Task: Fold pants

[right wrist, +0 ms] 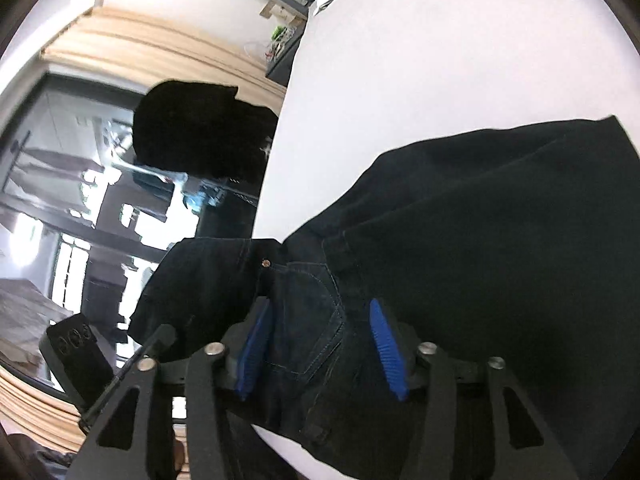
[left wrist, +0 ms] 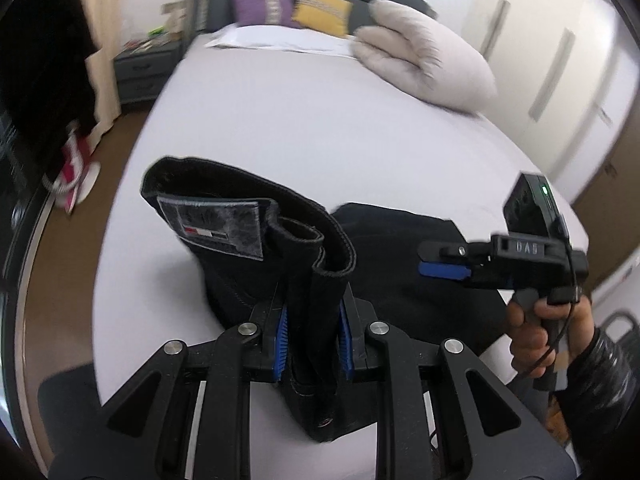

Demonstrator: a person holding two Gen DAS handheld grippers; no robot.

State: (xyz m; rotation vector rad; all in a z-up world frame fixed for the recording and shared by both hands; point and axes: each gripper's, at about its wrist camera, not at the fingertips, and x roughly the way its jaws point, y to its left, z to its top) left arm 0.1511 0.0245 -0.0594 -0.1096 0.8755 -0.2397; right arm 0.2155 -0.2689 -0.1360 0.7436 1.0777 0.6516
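On the white bed (left wrist: pixel 280 128), item one: dark denim pants (left wrist: pixel 256 248), lying partly on the sheet and partly lifted. Hidden or unclear: the lower legs run out of the right wrist view at its right edge; the fabric below the left gripper's pads passes behind the black linkage; the left wrist view is motion-blurred, so the lettering on the waistband patch (left wrist: pixel 212 228) cannot be read beyond a red, white and dark flag mark. Left gripper (left wrist: pixel 312 344): blue ribbed pads clamped on a bunched fold of the waistband, which stands upright between them with the band curling open above. Right gripper (right wrist: pixel 320 344): fingers apart, with a stitched back pocket (right wrist: pixel 308 312) lying between the blue pads; whether either pad touches the cloth cannot be told, and neither presses it. In the left wrist view the same tool appears at right, held by a hand (left wrist: pixel 536 328) in a glossy dark sleeve, above the cloth; its fingertips there are seen side-on. Materials: heavy dark-indigo denim with tonal topstitching and a copper rivet (right wrist: pixel 264 263); smooth sheet; matte black gripper frames with steel pivot pins. Background: folded pale duvet (left wrist: pixel 424 56), purple cushion (left wrist: pixel 260 6), yellow cushion (left wrist: pixel 320 8), grey nightstand (left wrist: pixel 144 72), dark garment hanging at left (left wrist: pixel 44 60), white wardrobe doors (left wrist: pixel 560 60).
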